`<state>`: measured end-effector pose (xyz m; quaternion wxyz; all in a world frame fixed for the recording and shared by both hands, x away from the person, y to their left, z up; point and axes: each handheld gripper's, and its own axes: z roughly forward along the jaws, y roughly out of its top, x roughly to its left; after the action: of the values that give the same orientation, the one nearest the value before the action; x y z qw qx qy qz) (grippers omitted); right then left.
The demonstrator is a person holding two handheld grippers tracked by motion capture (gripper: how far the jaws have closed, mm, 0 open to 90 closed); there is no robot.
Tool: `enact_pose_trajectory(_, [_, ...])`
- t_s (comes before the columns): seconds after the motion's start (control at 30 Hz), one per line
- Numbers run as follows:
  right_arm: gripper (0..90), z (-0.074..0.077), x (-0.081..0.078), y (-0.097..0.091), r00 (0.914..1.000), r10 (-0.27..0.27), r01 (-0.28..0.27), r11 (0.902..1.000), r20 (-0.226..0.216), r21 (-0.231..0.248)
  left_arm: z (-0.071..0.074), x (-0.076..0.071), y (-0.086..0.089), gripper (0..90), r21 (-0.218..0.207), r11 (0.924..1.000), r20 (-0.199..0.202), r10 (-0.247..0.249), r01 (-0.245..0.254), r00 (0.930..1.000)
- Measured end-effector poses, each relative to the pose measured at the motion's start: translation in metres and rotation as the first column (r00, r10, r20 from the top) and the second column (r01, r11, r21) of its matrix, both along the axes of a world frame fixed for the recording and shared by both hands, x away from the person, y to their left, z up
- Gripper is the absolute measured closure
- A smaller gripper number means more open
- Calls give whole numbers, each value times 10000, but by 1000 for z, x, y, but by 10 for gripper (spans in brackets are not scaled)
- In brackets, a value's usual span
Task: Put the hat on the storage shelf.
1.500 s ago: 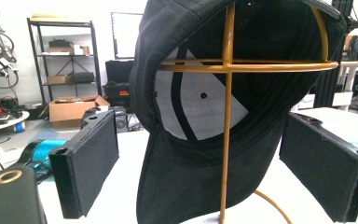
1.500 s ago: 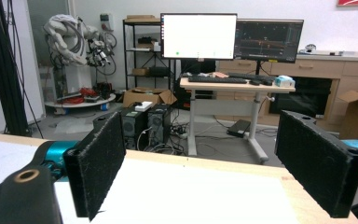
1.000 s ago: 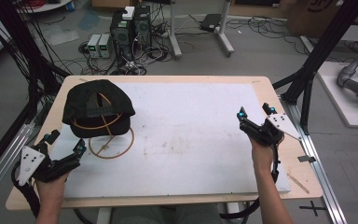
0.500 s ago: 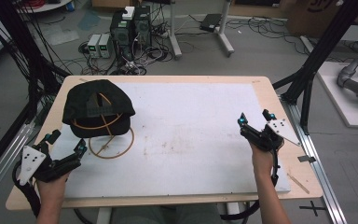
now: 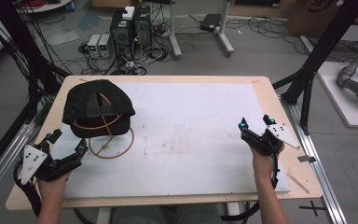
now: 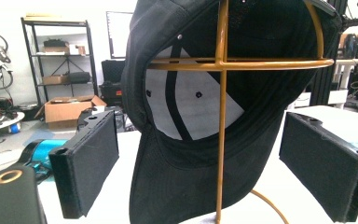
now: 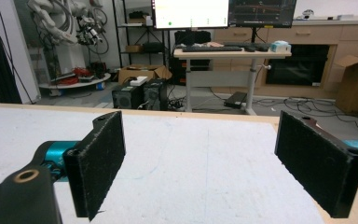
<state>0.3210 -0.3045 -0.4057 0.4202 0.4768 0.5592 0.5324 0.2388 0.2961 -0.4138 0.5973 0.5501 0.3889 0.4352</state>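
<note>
A black cap sits on a gold wire stand at the table's left side. My left gripper is open just in front of it, near the front left corner, jaws pointing at the stand. In the left gripper view the cap and the stand's upright rod loom close between the two spread pads. My right gripper is open at the right side of the white sheet, far from the cap, with nothing between its pads.
A white sheet covers the wooden table. Black frame posts stand at the right and left. Computers and cables lie on the floor behind the table.
The right gripper has drifted slightly back toward the person and a little left. The left gripper and the cap have stayed put.
</note>
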Motion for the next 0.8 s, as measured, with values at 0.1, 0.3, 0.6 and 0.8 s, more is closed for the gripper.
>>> enact_pose_trajectory(0.1, [152, 0, 0, -1, 10000, -36, 35, 10000, 32, 49, 0, 0, 0, 122, 26, 10000, -23, 1, -1, 10000])
enact_pose_trajectory(0.3, [143, -1, 1, 0, 10000, 11, -11, 10000, 14, 21, 0, 1, -1, 121, 11, 10000, -15, -35, 35, 10000])
enact_pose_trajectory(0.6, [126, -3, 1, 0, 9999, 113, -113, 9999, 22, 11, -1, 5, -5, 121, 25, 9999, -92, -143, 143, 9999])
enact_pose_trajectory(0.8, [123, -2, 0, -5, 10000, 29, -29, 10000, 51, 42, -2, 6, -8, 121, 78, 9997, -114, -235, 236, 9997])
